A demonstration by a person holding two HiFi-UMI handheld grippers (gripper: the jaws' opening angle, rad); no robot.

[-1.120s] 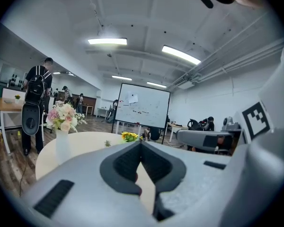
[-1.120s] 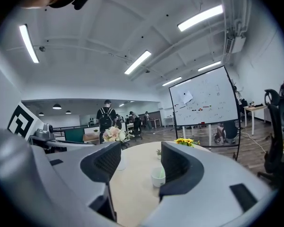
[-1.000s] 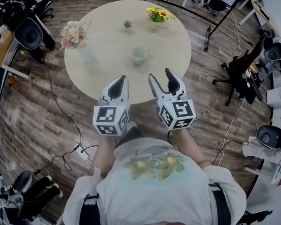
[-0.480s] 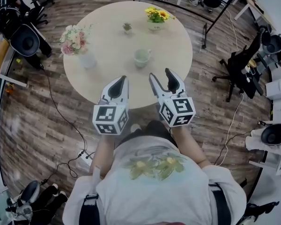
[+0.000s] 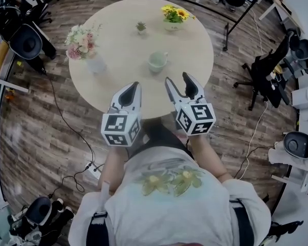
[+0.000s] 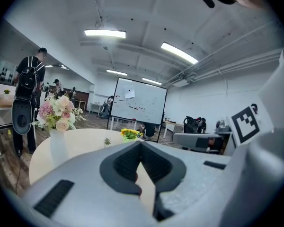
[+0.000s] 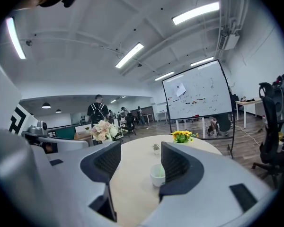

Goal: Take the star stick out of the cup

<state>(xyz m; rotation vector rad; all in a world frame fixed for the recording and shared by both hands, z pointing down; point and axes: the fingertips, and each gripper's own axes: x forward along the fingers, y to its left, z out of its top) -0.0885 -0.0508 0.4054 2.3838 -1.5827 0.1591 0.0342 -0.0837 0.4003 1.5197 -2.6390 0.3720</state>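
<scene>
My left hand-held gripper [image 5: 130,87]: jaws together, nothing held. My right hand-held gripper [image 5: 177,79]: jaws wide apart, empty; cup [image 5: 157,61] visible through gap, well ahead. Both held at near edge of round table [image 5: 118,40]. Cup upright near table centre, right of pink bouquet vase [image 5: 95,63], nearer me than yellow flower pot [image 5: 173,17]. Star stick too small to make out.

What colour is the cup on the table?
The cup is pale mint green, clearest in the head view.
</scene>
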